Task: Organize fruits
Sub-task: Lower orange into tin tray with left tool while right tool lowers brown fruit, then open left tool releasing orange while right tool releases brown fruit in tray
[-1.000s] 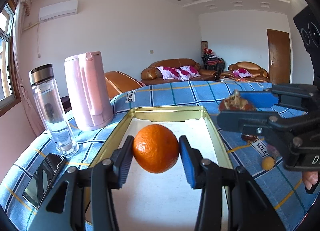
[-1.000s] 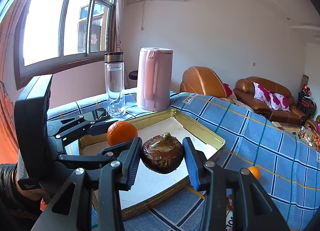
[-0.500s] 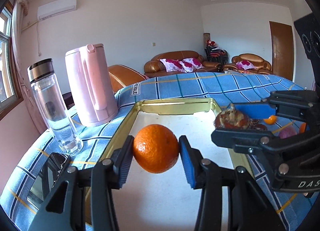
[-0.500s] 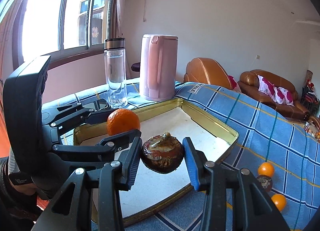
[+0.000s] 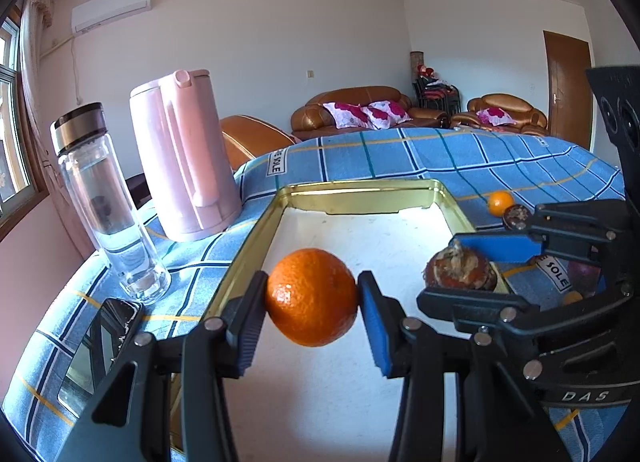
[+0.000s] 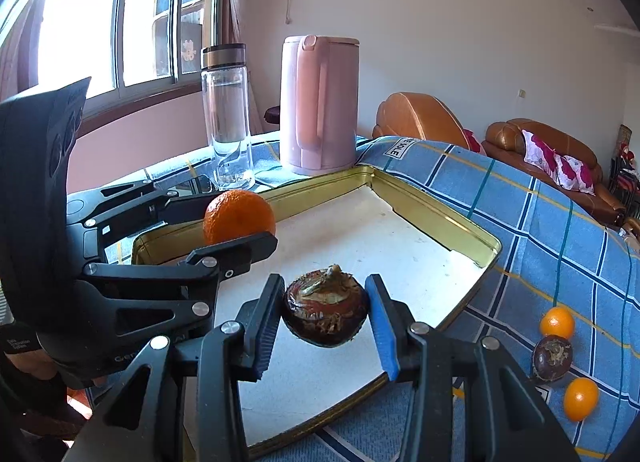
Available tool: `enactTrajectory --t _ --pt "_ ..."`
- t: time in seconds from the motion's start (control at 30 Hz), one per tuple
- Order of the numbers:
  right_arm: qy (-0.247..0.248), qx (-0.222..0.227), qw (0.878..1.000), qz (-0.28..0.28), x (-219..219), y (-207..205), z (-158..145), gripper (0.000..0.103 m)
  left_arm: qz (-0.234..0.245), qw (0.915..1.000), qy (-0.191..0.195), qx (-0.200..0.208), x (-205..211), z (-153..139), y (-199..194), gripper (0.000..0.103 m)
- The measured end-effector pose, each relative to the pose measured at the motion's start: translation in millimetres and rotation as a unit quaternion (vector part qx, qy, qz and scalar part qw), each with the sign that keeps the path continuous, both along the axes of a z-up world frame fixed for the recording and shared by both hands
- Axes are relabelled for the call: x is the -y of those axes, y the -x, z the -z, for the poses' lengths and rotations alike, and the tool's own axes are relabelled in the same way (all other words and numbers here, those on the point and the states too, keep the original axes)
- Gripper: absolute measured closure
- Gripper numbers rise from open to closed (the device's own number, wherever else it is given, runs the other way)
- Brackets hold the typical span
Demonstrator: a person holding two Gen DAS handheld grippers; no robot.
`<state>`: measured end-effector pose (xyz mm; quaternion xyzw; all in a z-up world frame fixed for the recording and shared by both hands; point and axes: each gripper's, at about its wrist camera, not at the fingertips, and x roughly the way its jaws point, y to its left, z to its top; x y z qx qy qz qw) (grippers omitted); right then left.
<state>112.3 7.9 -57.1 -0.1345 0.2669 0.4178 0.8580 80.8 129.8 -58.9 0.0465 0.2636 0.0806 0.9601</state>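
Both of my grippers are black plastic linkages pinned with round silver screws. On the left gripper (image 5: 312, 298) I see one ribbed black pad and one blue pad (image 5: 374, 326); the right gripper (image 6: 326, 312) matches, its blue pad (image 6: 382, 328) on the right. White "DAS" lettering (image 5: 586, 396) marks the right body. A dark sleeve (image 6: 24, 394) shows behind the left one.

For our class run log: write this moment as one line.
left gripper: holds orange | right gripper: holds mangosteen | both over tray
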Motion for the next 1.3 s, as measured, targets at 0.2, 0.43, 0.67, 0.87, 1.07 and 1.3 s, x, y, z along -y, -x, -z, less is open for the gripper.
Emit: enactTrajectory --t 0.2,0.43,0.67,0.87,1.07,1.3 --pt "0.007 -0.008 1.000 0.000 -3.7 -2.0 7.9 0.059 -0.001 0.9999 -0.008 -0.013 -0.3 2.2 -4.5 0.056" --pt "0.007 -0.013 1.000 0.003 -5.3 -3.4 12.0 0.059 -0.007 0.9997 -0.007 -0.024 -5.2 4.9 -8.3 0.056" --pt "0.015 -0.013 1.000 0.006 -8.8 -4.2 13.4 0.059 -0.011 0.9993 -0.007 -0.034 -6.8 6.8 -11.4 0.056" --pt "0.027 -0.015 1.000 0.005 -12.6 -4.7 15.3 0.059 -0.009 0.9991 -0.010 -0.040 -6.1 7.4 -13.7 0.056" --pt "0.032 -0.012 0.999 0.005 -13.6 -2.8 15.9 0.059 -0.010 0.9990 -0.011 -0.042 -6.4 7.6 -14.9 0.056" --pt "0.034 -0.018 0.999 0.011 -13.8 -6.1 17.3 0.056 -0.020 0.9992 -0.016 -0.030 -6.0 6.3 -10.9 0.053"
